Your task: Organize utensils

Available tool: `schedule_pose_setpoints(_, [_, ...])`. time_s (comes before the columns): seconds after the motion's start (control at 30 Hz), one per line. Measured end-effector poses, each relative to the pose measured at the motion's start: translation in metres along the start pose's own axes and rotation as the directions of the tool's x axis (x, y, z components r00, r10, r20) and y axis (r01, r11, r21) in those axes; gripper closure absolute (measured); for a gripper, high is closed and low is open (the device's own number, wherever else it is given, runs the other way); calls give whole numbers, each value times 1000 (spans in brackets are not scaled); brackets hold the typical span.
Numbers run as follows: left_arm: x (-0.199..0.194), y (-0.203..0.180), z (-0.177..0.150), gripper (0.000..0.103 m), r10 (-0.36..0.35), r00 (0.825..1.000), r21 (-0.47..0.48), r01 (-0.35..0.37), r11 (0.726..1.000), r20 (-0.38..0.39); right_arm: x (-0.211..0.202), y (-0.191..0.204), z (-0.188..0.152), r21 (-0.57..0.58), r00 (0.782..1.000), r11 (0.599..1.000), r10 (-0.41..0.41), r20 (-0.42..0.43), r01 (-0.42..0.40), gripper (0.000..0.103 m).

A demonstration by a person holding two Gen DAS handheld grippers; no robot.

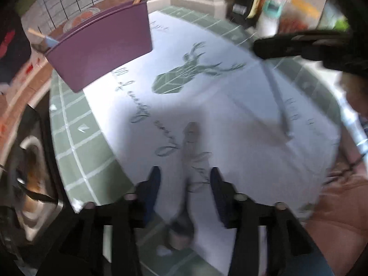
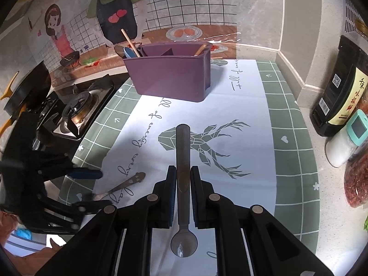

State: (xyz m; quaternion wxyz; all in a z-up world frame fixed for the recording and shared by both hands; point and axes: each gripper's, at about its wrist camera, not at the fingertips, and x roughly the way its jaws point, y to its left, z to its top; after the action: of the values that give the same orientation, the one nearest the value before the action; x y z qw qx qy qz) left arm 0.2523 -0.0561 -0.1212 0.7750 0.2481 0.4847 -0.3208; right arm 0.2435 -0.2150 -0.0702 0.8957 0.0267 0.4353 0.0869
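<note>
Right fingers (image 2: 183, 174): clamped on a dark spoon (image 2: 183, 161), handle toward 12 o'clock, bowl toward 6.
Left fingers (image 1: 185, 179): apart, gripping nothing, straddling a blurred metal spoon (image 1: 189, 147) lying on the mat (image 2: 292, 138).
Purple caddy (image 2: 170, 73): 12 o'clock on the mat, utensils inside.

A kitchen counter (image 2: 326, 218) of pale speckled stone is seen, covered by a white cloth (image 2: 241, 119) bordered in green squares and printed with a stag's head and script. The wall (image 2: 207, 2) behind is tiled white with dark lines and overlaid with a cartoon cooking sticker (image 2: 57, 30). A gas hob (image 2: 78, 112) is set to the left, and a dark pan (image 2: 27, 87) is stood upon it. Daylight is cast brightly across the cloth.
</note>
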Motion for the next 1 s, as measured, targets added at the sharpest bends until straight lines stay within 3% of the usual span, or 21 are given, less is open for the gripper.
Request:
schedule_pose_setpoints(0.07, [14, 5, 4, 69, -34, 997, -17, 33, 999, -66, -2, 1, 0, -5, 1000, 1000, 2, 5, -2, 92])
schedule_pose_setpoints(0.13, [16, 6, 9, 70, -43, 996, -16, 42, 999, -81, -4, 0, -1, -4, 1000, 1000, 2, 9, -2, 92])
schedule_pose_setpoints(0.2, [20, 4, 14, 84, -58, 995, -33, 55, 998, -85, -5, -2, -2, 2, 1000, 1000, 0, 14, 0, 92])
schedule_pose_setpoints(0.23, [21, 1, 16, 94, -75, 994, -39, 72, 997, -74, -6, -3, -2, 8, 1000, 1000, 0, 16, 0, 92])
schedule_pose_setpoints(0.33, [24, -7, 17, 94, -36, 999, -27, 36, 999, -22, -5, -7, -2, 24, 1000, 1000, -4, 16, 4, 92])
schedule_pose_setpoints(0.43, [25, 8, 19, 95, -56, 998, -166, 60, 984, 27, -6, -8, -2, 30, 1000, 1000, -8, 21, 7, 92])
schedule_pose_setpoints(0.53, [12, 16, 17, 95, -53, 992, -246, 80, 966, 115, -10, -10, -1, 33, 999, 999, -11, 31, 10, 92])
schedule_pose_setpoints(0.77, [-30, 25, 16, 95, 1, 951, -355, 115, 928, 310, -18, -9, 1, 31, 999, 999, -9, 54, 7, 92])
schedule_pose_setpoints(0.87, [-51, 31, 17, 102, 24, 925, -373, 129, 919, 380, -21, -7, 4, 28, 998, 1000, -5, 66, 3, 92])
schedule_pose_setpoints(1.0, [-77, 36, 20, 102, 49, 892, -372, 138, 918, 450, -30, -3, 7, 20, 995, 1000, 8, 101, -11, 92])
